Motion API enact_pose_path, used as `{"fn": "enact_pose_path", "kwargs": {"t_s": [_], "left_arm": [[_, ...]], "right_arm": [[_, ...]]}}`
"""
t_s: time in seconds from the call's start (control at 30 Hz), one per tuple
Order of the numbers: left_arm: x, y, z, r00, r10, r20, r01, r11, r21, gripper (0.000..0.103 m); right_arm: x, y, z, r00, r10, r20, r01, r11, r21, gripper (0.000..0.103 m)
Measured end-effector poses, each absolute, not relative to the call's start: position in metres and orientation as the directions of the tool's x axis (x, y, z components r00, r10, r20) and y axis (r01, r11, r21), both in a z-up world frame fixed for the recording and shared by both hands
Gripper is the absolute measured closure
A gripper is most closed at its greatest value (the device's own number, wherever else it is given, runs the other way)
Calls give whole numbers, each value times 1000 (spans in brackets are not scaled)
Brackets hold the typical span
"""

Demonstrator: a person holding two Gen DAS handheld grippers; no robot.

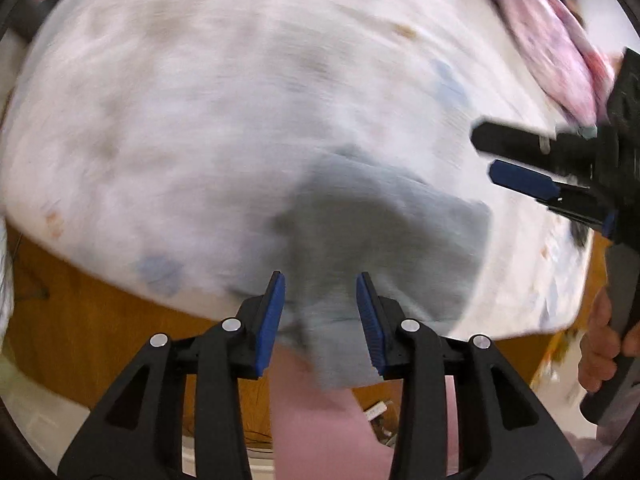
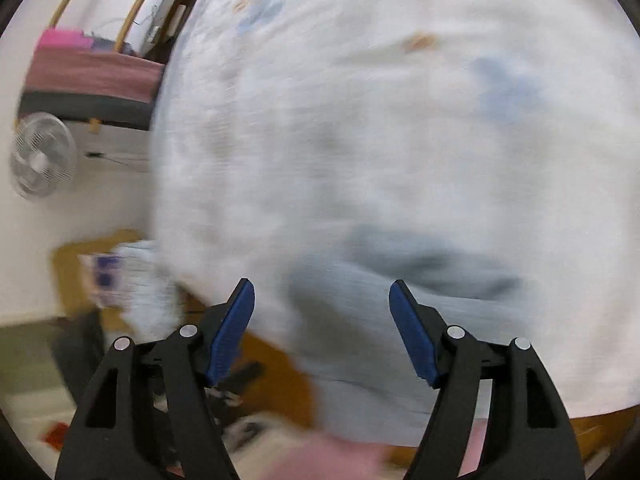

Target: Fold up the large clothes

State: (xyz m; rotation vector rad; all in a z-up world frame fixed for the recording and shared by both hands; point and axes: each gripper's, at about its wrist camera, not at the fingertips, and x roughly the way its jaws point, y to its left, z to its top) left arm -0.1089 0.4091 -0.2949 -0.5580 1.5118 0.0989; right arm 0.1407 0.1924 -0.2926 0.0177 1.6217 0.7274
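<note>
A grey-blue garment (image 1: 384, 232) lies on a white patterned bedsheet (image 1: 220, 100) near the bed's front edge, one end drooping over the edge. My left gripper (image 1: 322, 300) hovers over that drooping end with its blue pads apart; the cloth shows in the gap, and no pad presses on it. My right gripper (image 1: 486, 156) comes in from the right, open, above the garment's right side. In the right wrist view the right gripper (image 2: 322, 292) stands wide open over the garment (image 2: 400, 280), nothing between its fingers. Both views are motion-blurred.
A pink patterned cloth (image 1: 552, 40) lies at the bed's far right. The orange wooden bed frame (image 1: 100, 312) runs along the front. A hand (image 1: 600, 340) holds the right gripper's handle. A white fan (image 2: 40, 156) and floor clutter (image 2: 240, 392) are left of the bed.
</note>
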Motion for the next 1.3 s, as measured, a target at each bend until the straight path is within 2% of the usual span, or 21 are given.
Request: {"fn": "enact_pose_path", "kwargs": {"t_s": [0.03,0.1,0.2,0.27,0.33,0.4,0.5,0.6,0.73,0.87,1.0,1.07,1.17,1.2,1.27,1.3], "left_arm": [[-104,397,-300,57,-281,-958,-369,886,-282,65],[-98,379,-311,23,-286,-958,-329,903,-277,66],[-82,362,-329,45,-306,-951,-276,911,-307,66],[-66,362,-343,71,-232,-970,-261,934,-242,67],[-43,370,-365,48,-231,-972,-292,927,-234,71],[-15,376,-395,6,-229,-974,-310,925,-219,78],[14,370,-423,-43,-182,-982,-264,950,-165,79],[36,361,-424,-34,-107,-994,-195,976,-99,81],[45,362,-405,-33,-94,-995,-163,983,-87,81],[4,356,-363,-25,-143,-989,-121,983,-139,81],[-60,330,-371,-162,-159,-974,-94,985,-146,81],[-94,321,-402,-265,-189,-946,-149,977,-153,82],[-127,327,-437,-345,-116,-932,-215,976,-41,82],[-134,338,-440,-351,-144,-925,-295,955,-37,82],[-136,354,-431,-288,-213,-934,-384,919,-91,80],[-135,361,-424,-241,-245,-939,-411,903,-130,72]], "right_arm": [[138,178,-292,-188,373,-909,-412,810,417,41],[129,148,-303,-203,322,-925,-402,834,379,62],[108,119,-330,-214,295,-931,-327,876,353,71],[108,108,-343,-201,283,-938,-301,893,334,78],[115,107,-358,-170,313,-934,-281,893,350,78],[126,120,-375,-134,268,-954,-310,903,298,78],[152,126,-403,-112,225,-968,-256,934,247,76],[171,129,-413,-78,216,-973,-227,947,229,75],[180,132,-401,-101,206,-973,-204,953,223,75],[154,117,-365,-155,299,-941,-196,925,327,75],[93,107,-367,-294,251,-922,-272,903,333,75],[69,99,-390,-364,219,-905,-244,916,319,75],[49,97,-411,-375,199,-905,-245,921,304,75],[46,99,-409,-390,196,-900,-234,924,303,72],[41,104,-404,-419,226,-879,-234,909,346,72],[37,107,-403,-427,225,-876,-256,899,356,72]]}}
